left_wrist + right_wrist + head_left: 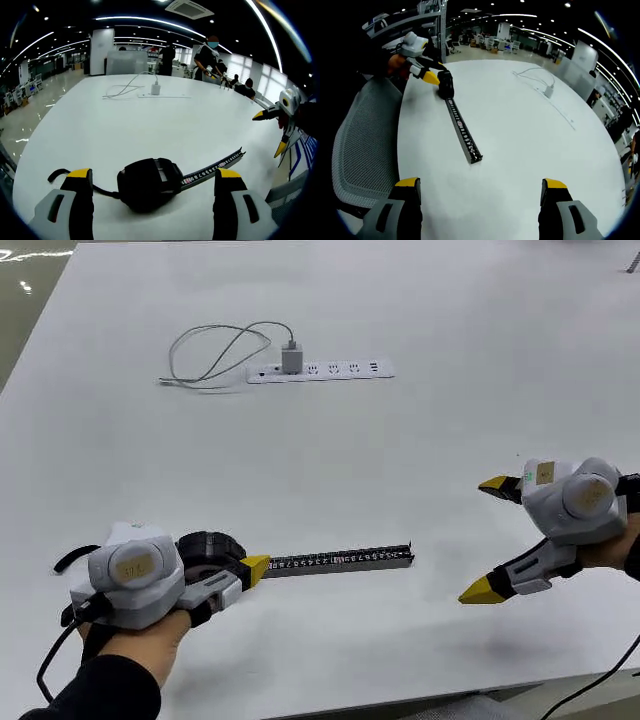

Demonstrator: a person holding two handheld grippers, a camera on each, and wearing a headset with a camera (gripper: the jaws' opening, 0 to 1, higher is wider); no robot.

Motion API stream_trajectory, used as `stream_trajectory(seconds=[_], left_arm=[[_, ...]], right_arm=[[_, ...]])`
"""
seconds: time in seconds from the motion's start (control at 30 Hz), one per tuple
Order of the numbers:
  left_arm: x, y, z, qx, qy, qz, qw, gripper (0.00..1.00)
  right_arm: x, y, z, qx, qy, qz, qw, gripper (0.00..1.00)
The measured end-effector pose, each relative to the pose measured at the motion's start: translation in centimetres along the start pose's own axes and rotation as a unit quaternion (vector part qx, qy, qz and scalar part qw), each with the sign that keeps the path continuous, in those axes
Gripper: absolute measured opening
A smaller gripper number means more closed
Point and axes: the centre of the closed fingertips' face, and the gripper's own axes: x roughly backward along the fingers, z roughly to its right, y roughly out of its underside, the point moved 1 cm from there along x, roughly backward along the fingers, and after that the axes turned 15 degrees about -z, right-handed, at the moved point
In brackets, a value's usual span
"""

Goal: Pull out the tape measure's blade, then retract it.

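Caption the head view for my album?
Left gripper straddles a black tape measure, blade drawn out across the white table; the open right gripper hovers past its tip.

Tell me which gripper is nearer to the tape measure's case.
Left. The left gripper sits open with the tape measure's case between its jaws, not touching them. The right gripper, also open, hangs well off beyond the free end of the blade.

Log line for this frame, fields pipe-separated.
blade: extended | left hand-held gripper: open, straddling tape measure | right hand-held gripper: open, clear of blade
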Motion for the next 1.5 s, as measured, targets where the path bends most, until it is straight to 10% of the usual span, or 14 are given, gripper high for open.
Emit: stream_trajectory(seconds=[0.97,1.5], left_arm=[[-1.5,0.2,0.2,0.002,-0.055,0.039,0.9977,0.99],[-2.0,0.1,-0.1,0.012,-0.058,0.044,0.9973,0.99]], right_arm=[[-4.1,-2.3,0.7,0.08,-0.052,-0.035,0.9948,0.88],[-6.8,-2.7,0.5,0.13,-0.074,-0.063,0.9867,0.55]])
